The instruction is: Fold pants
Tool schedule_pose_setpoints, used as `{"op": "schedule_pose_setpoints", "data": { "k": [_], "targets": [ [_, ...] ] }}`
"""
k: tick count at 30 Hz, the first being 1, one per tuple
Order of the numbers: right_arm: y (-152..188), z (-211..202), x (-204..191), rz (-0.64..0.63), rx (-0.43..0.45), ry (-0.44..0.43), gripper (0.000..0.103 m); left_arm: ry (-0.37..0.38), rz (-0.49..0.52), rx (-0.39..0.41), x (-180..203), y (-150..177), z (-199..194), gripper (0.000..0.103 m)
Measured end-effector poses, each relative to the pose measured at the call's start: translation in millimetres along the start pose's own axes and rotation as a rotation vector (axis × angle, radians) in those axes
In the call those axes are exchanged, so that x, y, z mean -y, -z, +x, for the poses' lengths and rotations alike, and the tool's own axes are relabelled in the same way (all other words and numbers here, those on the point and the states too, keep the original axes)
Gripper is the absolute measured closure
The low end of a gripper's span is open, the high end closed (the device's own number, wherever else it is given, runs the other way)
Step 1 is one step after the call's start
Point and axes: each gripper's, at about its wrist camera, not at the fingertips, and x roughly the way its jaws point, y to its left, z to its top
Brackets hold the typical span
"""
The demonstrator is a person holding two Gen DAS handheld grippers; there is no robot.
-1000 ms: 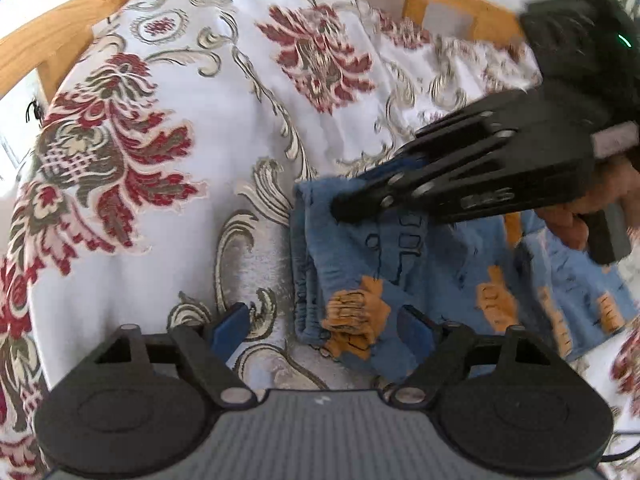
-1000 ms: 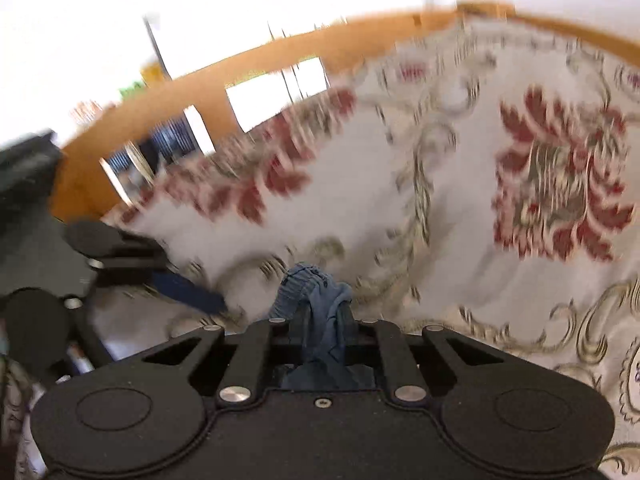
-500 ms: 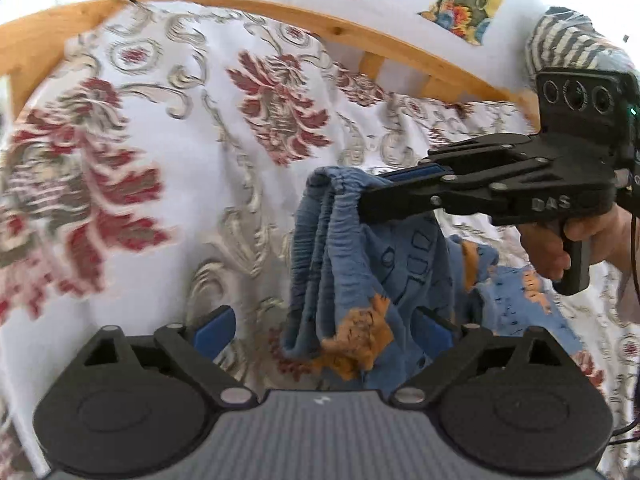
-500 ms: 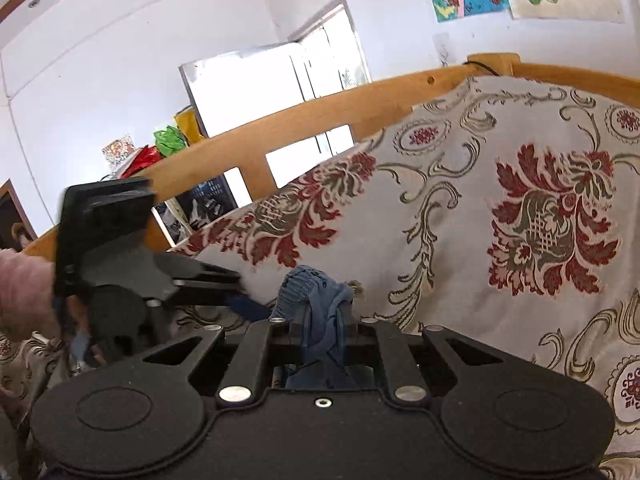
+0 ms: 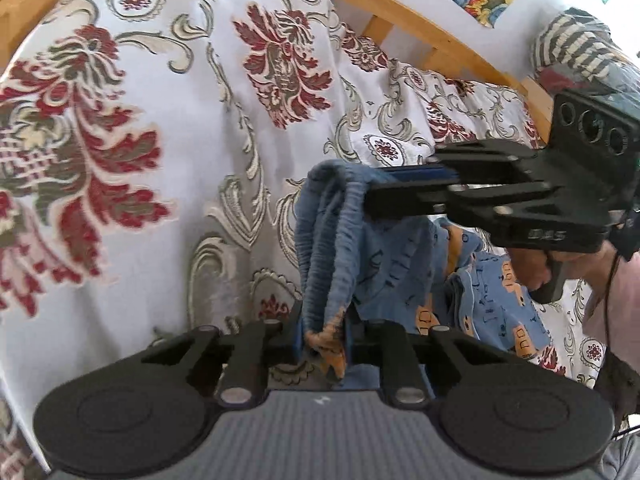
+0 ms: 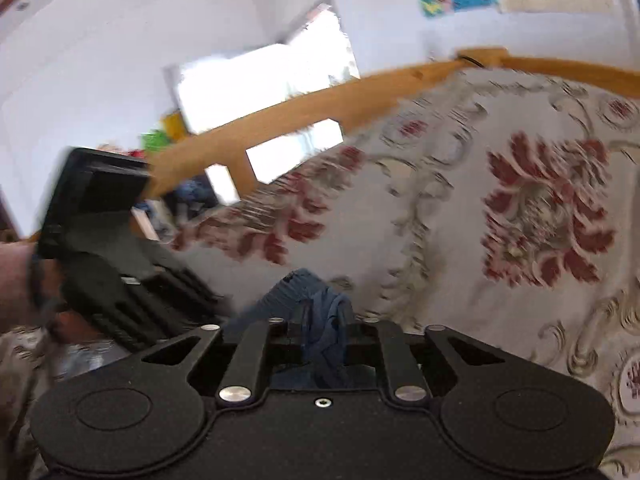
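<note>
L gripper (image 5: 322,334) pinching blue pants (image 5: 340,240) waistband, frame bottom center; R gripper (image 5: 370,192) clamped on waistband too (mid-right), above floral bedspread (image 5: 160,120).

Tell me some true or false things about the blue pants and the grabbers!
1. Both grippers are pinching the pants. True: the left gripper and the right gripper are each shut on the cloth.
2. The pants are plain blue. False: they have orange patches and dark drawings.
3. The pants lie flat on the bedspread. False: their gathered top edge is held up and the rest hangs down.
4. The bedspread has red flowers. True.
5. The bed frame is metal. False: it looks like wood.
</note>
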Motion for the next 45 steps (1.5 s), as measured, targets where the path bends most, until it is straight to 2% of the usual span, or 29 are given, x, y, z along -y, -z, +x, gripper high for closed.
{"op": "schedule_pose_setpoints", "data": {
  "k": [2,4,5,7,12,15,17,19,22,24,25,26,28,30,33,36,41,45],
  "targets": [
    [2.6,4.4,-0.6,0.013,-0.010,0.093,0.074,-0.059,-0.020,-0.025,-2.7,0.4,4.9,0.084],
    [7.0,-2.4,1.4,0.061,-0.008,0.185,0.055,-0.121,-0.062,-0.078,-9.2,3.1,19.6,0.086],
    [11.6,-10.6,1.0,0.074,-0.001,0.239,0.054,-0.135,-0.081,-0.098,-12.7,5.8,26.5,0.087],
    [25.0,-28.4,-4.4,0.110,-0.007,0.312,0.052,-0.143,-0.083,-0.079,-13.2,9.1,29.2,0.086],
    [76.6,-73.0,-42.1,0.269,-0.038,0.410,0.047,-0.155,-0.072,-0.069,-8.8,12.9,29.1,0.077],
    [105.7,-86.1,-71.7,0.323,-0.002,0.481,0.047,-0.161,-0.070,-0.073,-4.5,11.1,32.1,0.071],
    [122.8,-79.4,-91.4,0.287,0.001,0.596,0.048,-0.165,-0.084,-0.071,-3.2,9.8,31.5,0.066],
    [135.6,-65.7,-101.8,0.229,-0.032,0.691,0.051,-0.169,-0.089,-0.065,-3.3,10.8,31.8,0.064],
    [153.1,-35.3,-106.8,0.125,-0.128,0.742,0.052,-0.204,-0.089,-0.059,-0.8,11.3,35.2,0.064],
    [159.4,-28.6,-111.0,0.077,-0.129,0.765,0.052,-0.251,-0.103,-0.046,0.5,11.0,39.4,0.079],
    [158.8,-29.7,-112.4,0.071,-0.125,0.769,0.052,-0.257,-0.109,-0.043,0.4,11.4,41.0,0.080],
    [157.8,-33.8,-113.9,0.071,-0.112,0.766,0.052,-0.259,-0.120,-0.036,-0.5,11.7,41.1,0.085],
    [153.0,-45.8,-118.2,0.074,-0.065,0.750,0.051,-0.261,-0.145,-0.024,-0.8,12.9,39.8,0.086],
    [149.7,-51.2,-117.2,0.081,-0.044,0.741,0.044,-0.272,-0.134,-0.021,1.0,14.0,39.4,0.087],
    [153.6,-52.7,-102.2,0.128,-0.060,0.667,0.044,-0.293,-0.114,-0.016,4.9,14.7,40.8,0.087],
    [144.6,-68.5,-85.3,0.183,-0.012,0.581,0.045,-0.308,-0.104,-0.011,7.9,15.8,42.6,0.087],
    [83.5,-75.3,-32.9,0.232,0.009,0.367,0.044,-0.304,-0.063,0.005,7.9,21.1,40.5,0.084],
    [28.8,-43.5,-0.9,0.303,-0.020,0.161,0.043,-0.297,-0.034,0.011,11.8,27.0,36.8,0.081]
  ]
}}
